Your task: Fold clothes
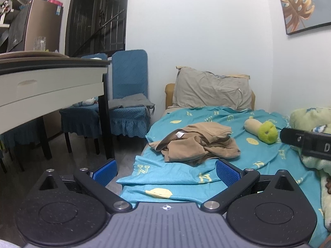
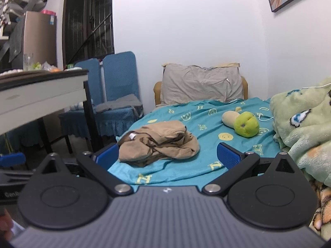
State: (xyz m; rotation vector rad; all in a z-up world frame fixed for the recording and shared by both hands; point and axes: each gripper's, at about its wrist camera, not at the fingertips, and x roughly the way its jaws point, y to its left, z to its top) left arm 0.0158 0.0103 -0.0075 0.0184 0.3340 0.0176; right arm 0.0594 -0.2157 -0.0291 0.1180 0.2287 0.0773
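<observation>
A crumpled tan garment [image 1: 198, 144] with a white label lies in a heap on the teal bed sheet [image 1: 165, 184]. It also shows in the right wrist view [image 2: 159, 144]. My left gripper [image 1: 165, 172] is open and empty, a short way in front of the heap, near the bed's left front edge. My right gripper [image 2: 167, 155] is open and empty, just short of the garment, its left pad [image 2: 107, 157] close to the heap's near left edge. The right gripper's body shows at the right edge of the left wrist view [image 1: 306, 142].
A green and beige plush toy [image 2: 242, 123] lies right of the garment. A grey pillow [image 2: 200, 86] leans at the head of the bed. A pale green blanket [image 2: 304, 124] is bunched on the right. A white table [image 1: 51, 86] and blue chairs [image 1: 128, 103] stand left of the bed.
</observation>
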